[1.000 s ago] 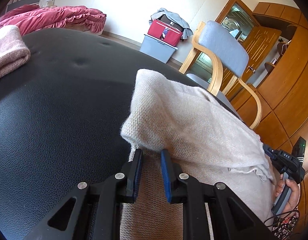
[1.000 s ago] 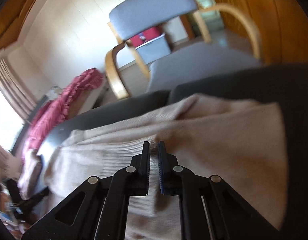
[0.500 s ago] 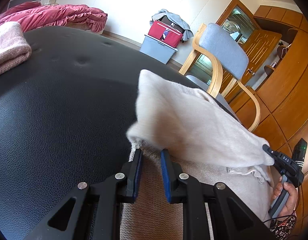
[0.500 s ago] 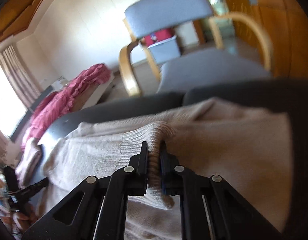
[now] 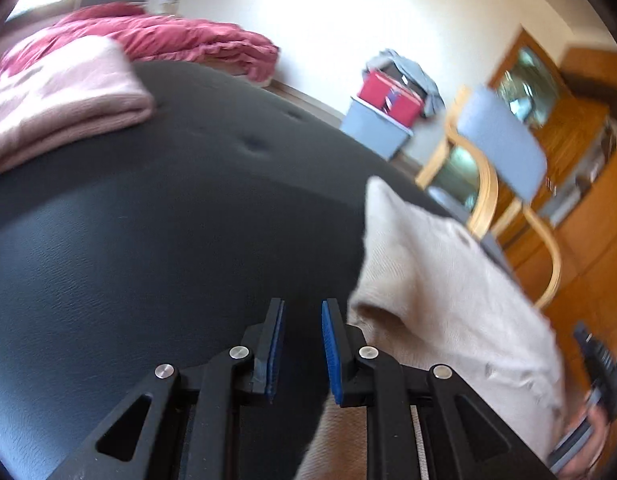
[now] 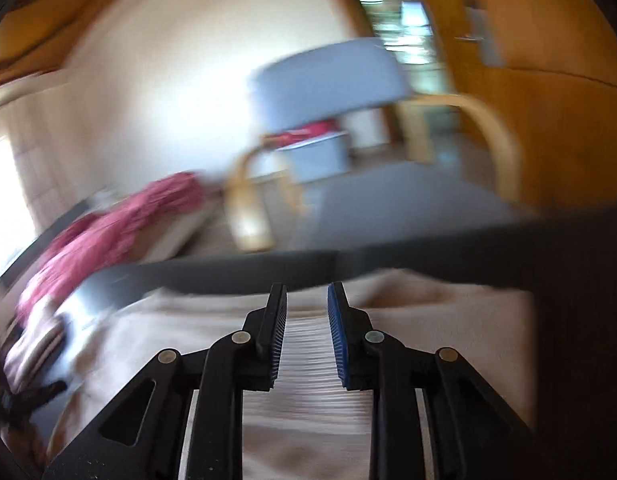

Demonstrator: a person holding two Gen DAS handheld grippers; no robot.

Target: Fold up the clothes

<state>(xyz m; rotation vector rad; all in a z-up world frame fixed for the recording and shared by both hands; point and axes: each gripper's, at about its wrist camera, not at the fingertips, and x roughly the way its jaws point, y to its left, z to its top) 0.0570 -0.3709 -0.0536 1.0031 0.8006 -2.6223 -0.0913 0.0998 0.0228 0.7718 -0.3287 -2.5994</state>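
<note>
I see both my left gripper (image 5: 302, 346) and right gripper (image 6: 307, 334) spread and empty over the beige sweater (image 5: 448, 288) doubled on the black table (image 5: 148, 240), so I'd judge any next pinch should take a full edge squarely.

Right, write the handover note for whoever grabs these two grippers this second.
Left gripper: jaws open, empty, over the black leather surface just left of the beige knitted sweater.
Right gripper: jaws open, empty, above the sweater's ribbed band.
Done: a pink knitted garment lies folded at far left; the beige one has a flap folded over.
Left: finish folding the beige sweater, probably regrasping first.
</note>
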